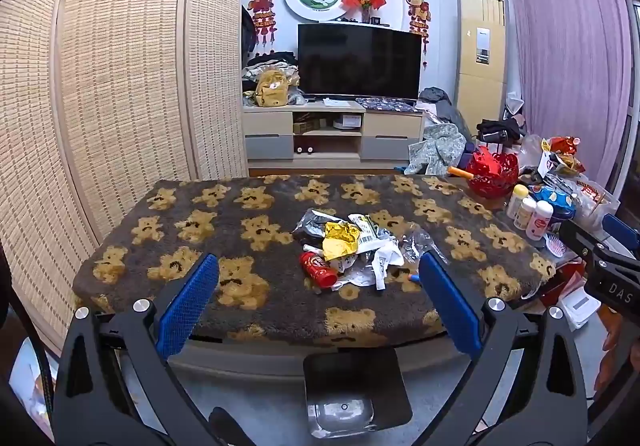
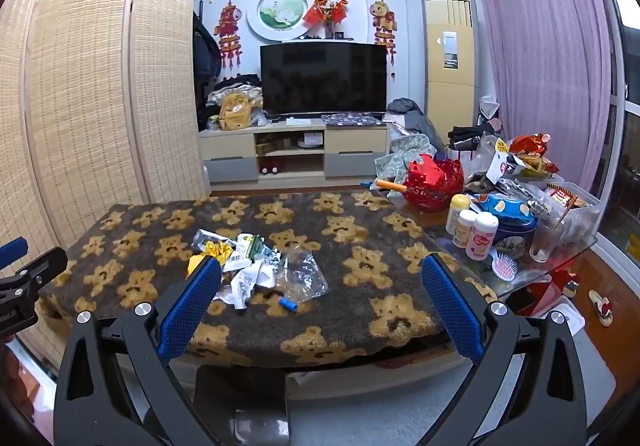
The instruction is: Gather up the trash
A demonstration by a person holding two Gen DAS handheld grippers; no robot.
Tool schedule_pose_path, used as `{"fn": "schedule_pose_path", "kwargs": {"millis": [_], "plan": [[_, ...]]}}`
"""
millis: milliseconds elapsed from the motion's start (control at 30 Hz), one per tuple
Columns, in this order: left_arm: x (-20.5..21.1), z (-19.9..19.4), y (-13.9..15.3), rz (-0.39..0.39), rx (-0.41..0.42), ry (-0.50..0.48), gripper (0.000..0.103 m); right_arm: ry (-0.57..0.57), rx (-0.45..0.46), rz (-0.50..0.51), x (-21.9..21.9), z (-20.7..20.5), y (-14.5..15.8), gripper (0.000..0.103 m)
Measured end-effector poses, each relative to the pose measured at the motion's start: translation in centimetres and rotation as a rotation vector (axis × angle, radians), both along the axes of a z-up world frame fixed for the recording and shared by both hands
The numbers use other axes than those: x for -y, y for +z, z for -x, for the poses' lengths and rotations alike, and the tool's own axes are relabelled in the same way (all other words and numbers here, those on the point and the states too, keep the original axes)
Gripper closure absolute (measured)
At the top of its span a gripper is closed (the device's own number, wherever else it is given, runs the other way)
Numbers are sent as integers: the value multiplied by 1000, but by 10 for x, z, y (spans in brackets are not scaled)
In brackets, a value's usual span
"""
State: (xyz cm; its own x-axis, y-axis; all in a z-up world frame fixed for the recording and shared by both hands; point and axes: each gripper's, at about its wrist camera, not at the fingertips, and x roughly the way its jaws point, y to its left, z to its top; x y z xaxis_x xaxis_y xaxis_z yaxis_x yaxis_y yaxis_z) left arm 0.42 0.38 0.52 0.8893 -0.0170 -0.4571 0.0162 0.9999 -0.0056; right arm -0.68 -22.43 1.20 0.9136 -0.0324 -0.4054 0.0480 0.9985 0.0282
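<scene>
A pile of trash lies on the bear-pattern blanket [image 1: 192, 226] that covers the table: a crumpled yellow wrapper [image 1: 340, 240], a red can [image 1: 320, 271] on its side, white paper scraps [image 1: 382, 260], a silver wrapper [image 1: 316, 218] and clear plastic [image 1: 420, 242]. My left gripper [image 1: 318, 256] hovers open at the table's near edge, the pile just beyond its blue pads, nothing between them. In the right wrist view the pile [image 2: 248, 262] and clear plastic [image 2: 306, 276] lie left of centre, with a small blue cap [image 2: 289, 304] nearer. My right gripper [image 2: 320, 259] is open and empty.
A black bin [image 1: 356, 394] with a clear liner stands on the floor below the table's near edge. To the right are a red basket [image 2: 434, 184], bottles [image 2: 482, 234], a blue tin [image 2: 512, 234] and a hairbrush [image 2: 505, 268]. A woven folding screen [image 1: 120, 86] stands left.
</scene>
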Motion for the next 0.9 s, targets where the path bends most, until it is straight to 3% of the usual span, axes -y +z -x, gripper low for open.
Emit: {"fn": "schedule_pose_path", "kwargs": {"millis": [900], "plan": [[-5, 7, 6, 7, 9, 7, 8, 4, -6, 10, -4, 1, -3, 3]]}}
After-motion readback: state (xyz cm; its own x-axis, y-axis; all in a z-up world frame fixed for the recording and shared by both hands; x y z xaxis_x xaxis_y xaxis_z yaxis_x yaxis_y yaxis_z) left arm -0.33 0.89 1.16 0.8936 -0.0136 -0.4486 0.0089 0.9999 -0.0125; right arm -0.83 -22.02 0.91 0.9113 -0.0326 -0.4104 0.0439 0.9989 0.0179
